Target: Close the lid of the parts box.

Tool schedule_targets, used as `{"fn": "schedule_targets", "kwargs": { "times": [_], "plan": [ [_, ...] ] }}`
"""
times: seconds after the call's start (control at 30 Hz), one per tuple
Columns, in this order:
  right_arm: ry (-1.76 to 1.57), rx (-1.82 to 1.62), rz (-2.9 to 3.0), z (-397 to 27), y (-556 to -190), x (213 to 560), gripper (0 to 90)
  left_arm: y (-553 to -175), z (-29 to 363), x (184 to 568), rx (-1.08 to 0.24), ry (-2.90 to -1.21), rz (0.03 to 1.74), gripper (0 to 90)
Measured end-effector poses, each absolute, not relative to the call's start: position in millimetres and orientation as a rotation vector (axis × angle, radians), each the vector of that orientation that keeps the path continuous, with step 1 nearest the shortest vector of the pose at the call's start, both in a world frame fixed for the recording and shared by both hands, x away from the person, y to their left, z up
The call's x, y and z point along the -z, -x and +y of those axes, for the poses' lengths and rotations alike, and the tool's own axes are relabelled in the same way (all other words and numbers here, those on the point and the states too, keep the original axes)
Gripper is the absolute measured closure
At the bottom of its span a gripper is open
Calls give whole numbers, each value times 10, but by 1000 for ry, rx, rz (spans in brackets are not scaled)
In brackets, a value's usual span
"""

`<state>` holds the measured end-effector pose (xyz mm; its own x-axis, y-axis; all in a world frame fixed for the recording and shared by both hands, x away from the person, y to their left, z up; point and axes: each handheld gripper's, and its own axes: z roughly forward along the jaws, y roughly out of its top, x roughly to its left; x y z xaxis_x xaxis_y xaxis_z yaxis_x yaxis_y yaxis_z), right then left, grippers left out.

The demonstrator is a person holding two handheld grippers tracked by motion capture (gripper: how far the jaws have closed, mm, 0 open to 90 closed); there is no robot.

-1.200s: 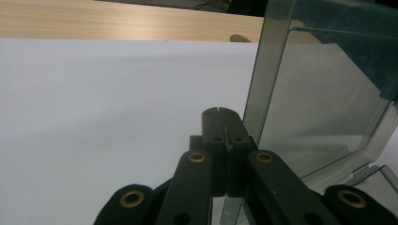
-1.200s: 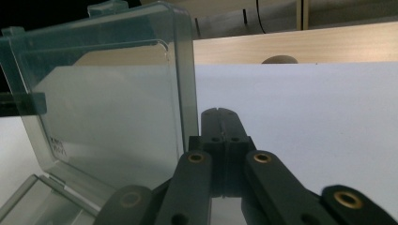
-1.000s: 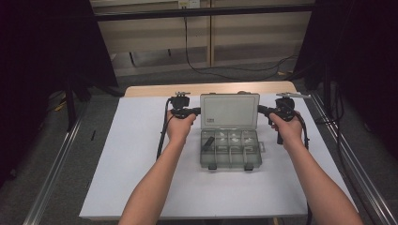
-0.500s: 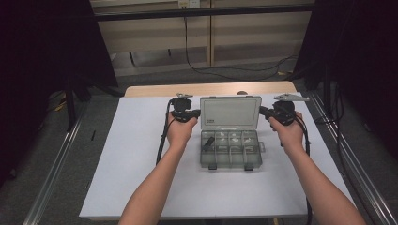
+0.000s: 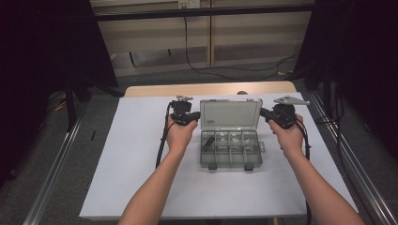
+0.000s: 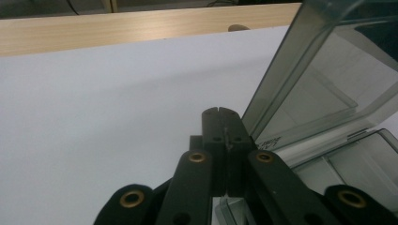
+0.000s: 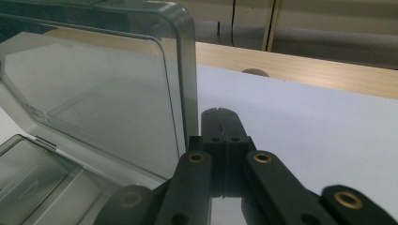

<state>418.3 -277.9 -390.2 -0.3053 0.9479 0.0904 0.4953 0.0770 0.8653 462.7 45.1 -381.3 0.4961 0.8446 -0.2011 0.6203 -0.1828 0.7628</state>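
The box (image 5: pixel 230 149) lies at frame centre on the white mat (image 5: pixel 131 187), its lid (image 5: pixel 231 114) raised near upright. Since a second ago the lid angle is unchanged, and the right gripper (image 5: pixel 264 112) has shifted slightly outward from the lid's right edge. The left gripper (image 5: pixel 197 118) sits at the lid's left edge. Both grippers are clenched on nothing. Judgement: the lid is open and stands unaided; the compartments are ready for access.

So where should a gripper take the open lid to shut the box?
Take the lid by its free top edge, from either side where the shut left gripper and right gripper sit. It stands nearly upright, hinged at the tray, so that thin rim is probably easiest.
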Motion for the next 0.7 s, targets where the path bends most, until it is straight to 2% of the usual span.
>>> {"fn": "schedule_targets", "kwargs": {
  "times": [0.7],
  "plan": [
    [-1431, -1191, 1840, -2766, -4003, 3911, 900, -4500, 474, 3793, -320, -1915, 1229, 900]
  ]
}}
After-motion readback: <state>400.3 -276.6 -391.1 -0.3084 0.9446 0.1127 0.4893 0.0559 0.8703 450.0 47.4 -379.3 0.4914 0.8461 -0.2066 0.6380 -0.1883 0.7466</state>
